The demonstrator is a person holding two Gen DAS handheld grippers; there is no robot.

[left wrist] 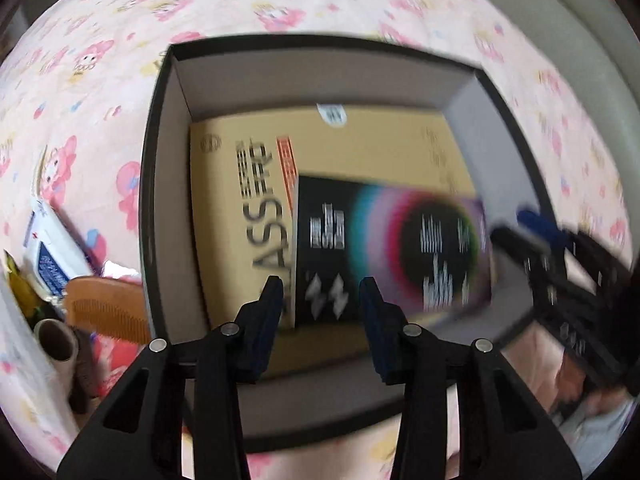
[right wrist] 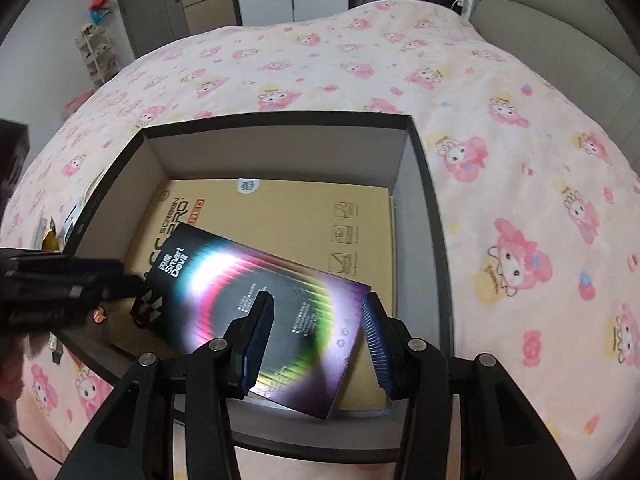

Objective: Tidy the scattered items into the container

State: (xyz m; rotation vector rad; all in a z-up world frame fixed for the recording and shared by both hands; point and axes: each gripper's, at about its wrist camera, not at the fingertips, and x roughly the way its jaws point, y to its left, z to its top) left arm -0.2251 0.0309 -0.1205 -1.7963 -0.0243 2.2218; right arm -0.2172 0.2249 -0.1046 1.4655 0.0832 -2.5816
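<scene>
Two grippers hang over the open black cardboard container (right wrist: 424, 216) with grey inner walls that sits on your pink cartoon-print bedspread (right wrist: 520, 184). Your right gripper (right wrist: 316, 320) reaches in from the near rim, angled down, its blue-padded fingers (right wrist: 258, 336) spread wide with the glossy black packet with a rainbow ring (right wrist: 256, 300) lying loose between and beneath them; nothing is pinched. Your left gripper (left wrist: 320, 304) also points down into the container from the near side, fingers parted and holding nothing, and in the right wrist view it comes in level from the left edge (right wrist: 120, 276), its tips just over the packet's far-left corner. The packet (left wrist: 384, 248) lies flat on top of the flat tan cardboard box with black lettering (right wrist: 288, 216) that covers most of the container floor. Its long axis runs diagonally in the right wrist view, from the far left down toward the near right corner, so it sits skewed against the tan box's edges. Outside the left wall, on the bedspread, you have a brown wooden comb (left wrist: 108, 308), a white-and-blue carton (left wrist: 52, 252) and a cardboard-cored roll (left wrist: 60, 344) bunched close together.
</scene>
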